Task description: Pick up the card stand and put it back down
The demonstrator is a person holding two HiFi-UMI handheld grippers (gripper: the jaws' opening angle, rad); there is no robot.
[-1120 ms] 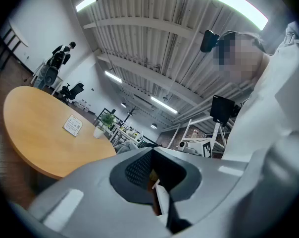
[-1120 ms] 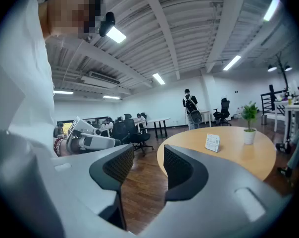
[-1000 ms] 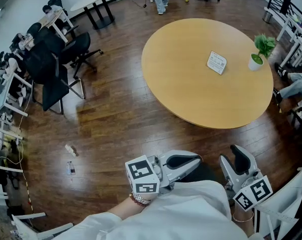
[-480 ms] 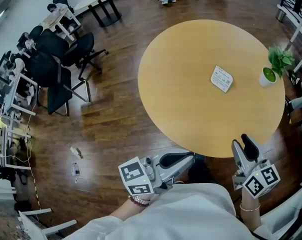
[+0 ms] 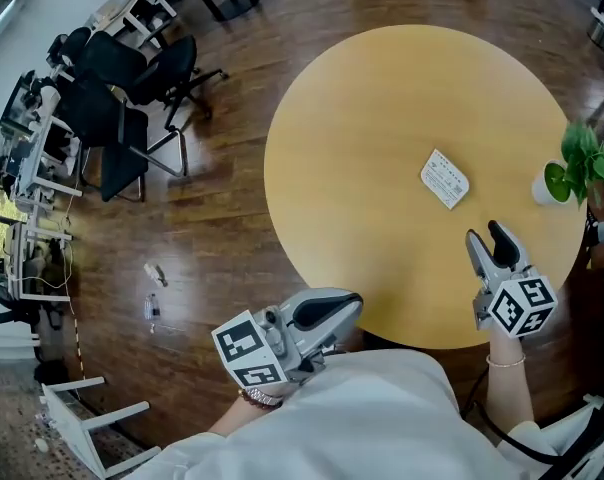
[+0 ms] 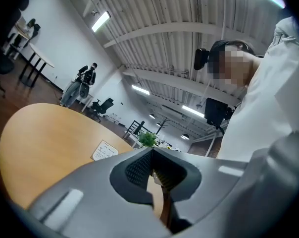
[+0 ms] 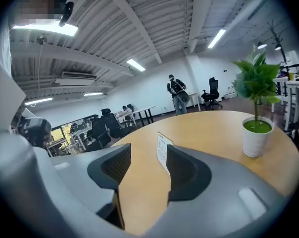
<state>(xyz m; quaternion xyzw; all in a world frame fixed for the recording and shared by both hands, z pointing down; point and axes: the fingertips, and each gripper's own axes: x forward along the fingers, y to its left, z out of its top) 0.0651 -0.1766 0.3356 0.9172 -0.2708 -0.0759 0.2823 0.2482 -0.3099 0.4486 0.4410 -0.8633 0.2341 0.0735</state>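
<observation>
Head view: the card stand [image 5: 444,178] stands on the round table [image 5: 342,118], near the right gripper [image 5: 490,240]. The left gripper [image 5: 332,310] hangs at the table's near edge.

Left gripper view: jaws together, empty.

Right gripper view: jaws opening, wide apart, nothing between them.

Right tool [image 5: 485,235] nearer stand [image 5: 444,179] (opening, empty)

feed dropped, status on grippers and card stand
Right gripper opening, empty, aimed at white upright card stand. Left gripper shut, empty. Stand untouched on round wooden table. Nothing between; white-potted green plant off to one side.
</observation>
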